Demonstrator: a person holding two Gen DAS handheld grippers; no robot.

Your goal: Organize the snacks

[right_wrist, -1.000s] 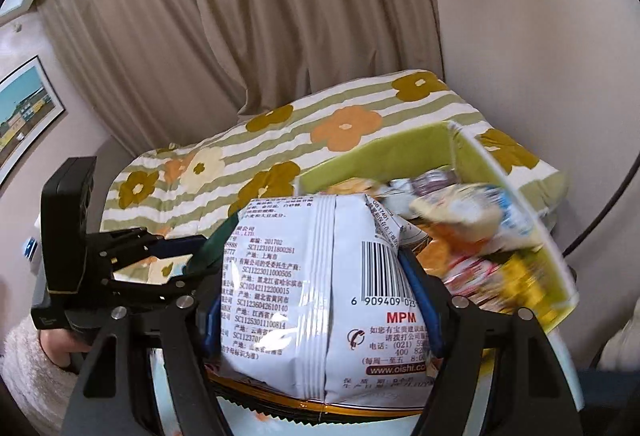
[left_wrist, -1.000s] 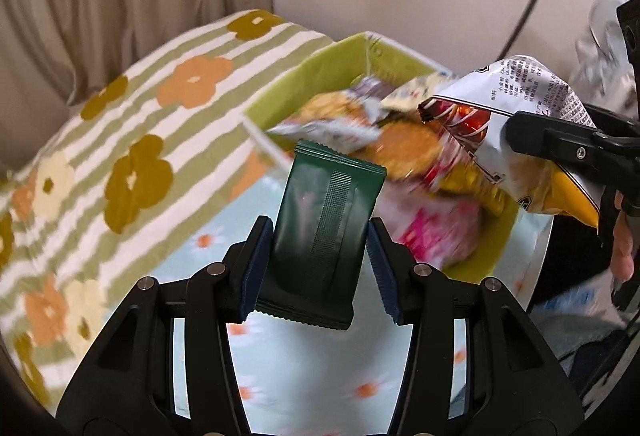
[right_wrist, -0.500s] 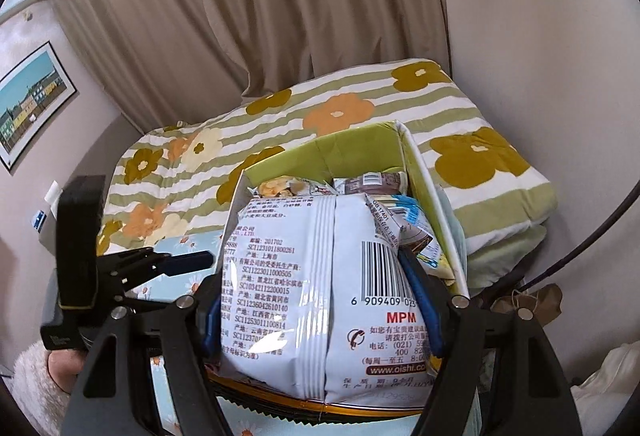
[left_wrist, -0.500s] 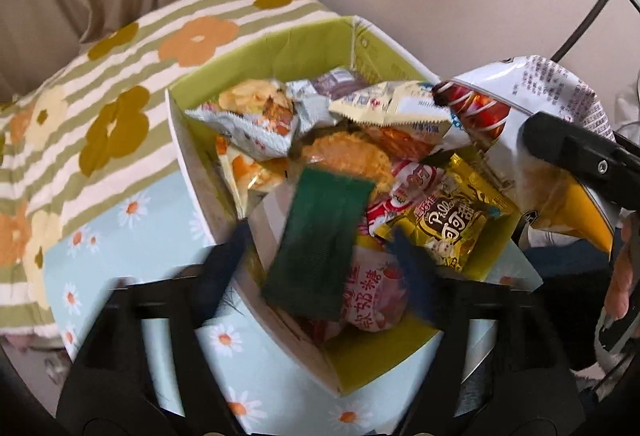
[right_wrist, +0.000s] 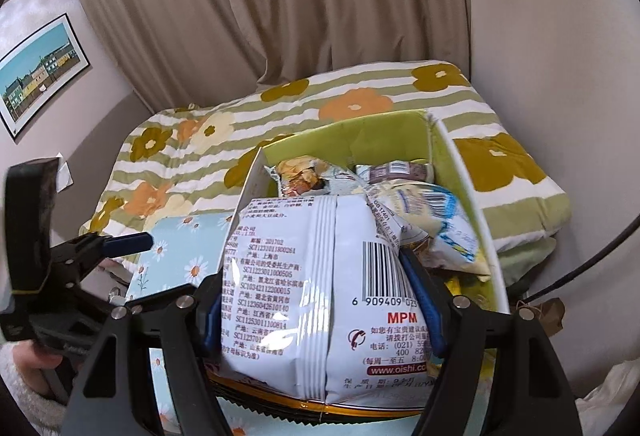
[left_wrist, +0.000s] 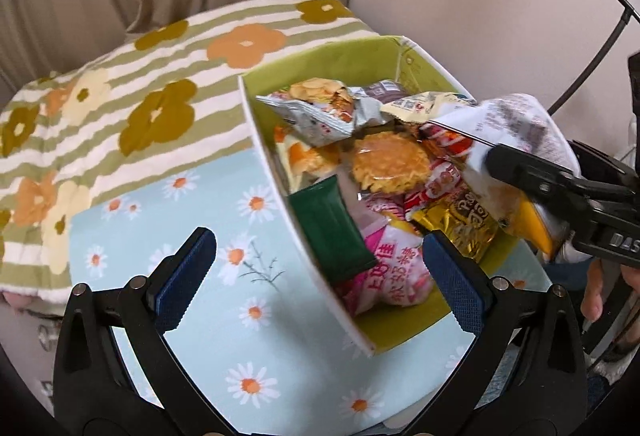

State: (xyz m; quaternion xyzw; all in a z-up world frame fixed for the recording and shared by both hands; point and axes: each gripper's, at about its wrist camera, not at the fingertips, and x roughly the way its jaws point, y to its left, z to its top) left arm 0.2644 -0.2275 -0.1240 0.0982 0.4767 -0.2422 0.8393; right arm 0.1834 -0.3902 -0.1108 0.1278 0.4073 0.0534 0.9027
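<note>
Scanning largest first, we saw the striped floral blanket (left_wrist: 120,107) at 10 o'clock, then the green box (left_wrist: 332,55) packed with snacks toward 1 o'clock on the daisy cloth (left_wrist: 224,236). Our right gripper (right_wrist: 320,300) was clamped on a white chip bag (right_wrist: 320,276), hovering over the box. Our left gripper (left_wrist: 316,268) stood wide, holding nothing. The dark green packet (left_wrist: 332,232) lay inside the box against its near wall.

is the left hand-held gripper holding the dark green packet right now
No, the left hand-held gripper is open and empty, and the dark green packet lies inside the green box among other snacks.
</note>
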